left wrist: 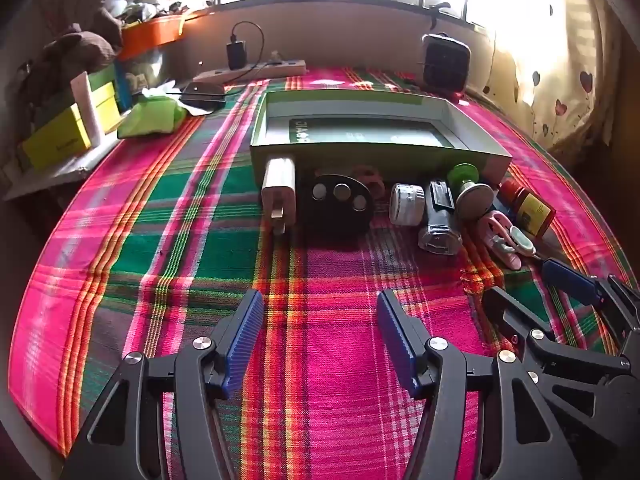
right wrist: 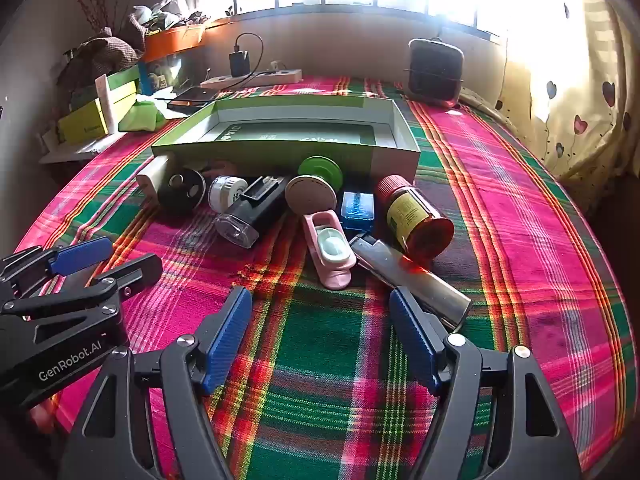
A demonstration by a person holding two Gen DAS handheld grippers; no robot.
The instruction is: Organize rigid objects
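Rigid objects, left wrist view: a row of small items lies on the pink, green and orange plaid cloth (left wrist: 200, 216), along the near wall of the shallow green cardboard box (left wrist: 376, 152).
Row, left to right: cream plug adapter (left wrist: 279, 192); black oval disc with three silver buttons (left wrist: 340, 204); small white jar (left wrist: 406, 204); black flashlight with clear lens (left wrist: 440, 220); green-stemmed knob with tan round face (left wrist: 470, 192); pink clip-shaped gadget (left wrist: 505, 236); red-capped jar with yellow label (left wrist: 528, 206).
Box: open-topped, holding only a dark printed card.
Left gripper (left wrist: 320, 316): blue-padded jaws spread wide, nothing between them, short of the row.
Right gripper (left wrist: 540, 292): at lower right, jaws apart, near the pink gadget.

Rigid objects, right wrist view: same row, plus a blue transparent case (right wrist: 357, 210) and a silver metal cylinder (right wrist: 416, 276).
Red-capped jar (right wrist: 416, 220): on its side, touching the cylinder.
Right gripper (right wrist: 320, 312): wide, empty; right finger (right wrist: 416, 344) just beside the cylinder's near end.
Left gripper (right wrist: 108, 260): at left edge, apart, empty.
Background: black square speaker (right wrist: 434, 72), white power strip (right wrist: 256, 78).
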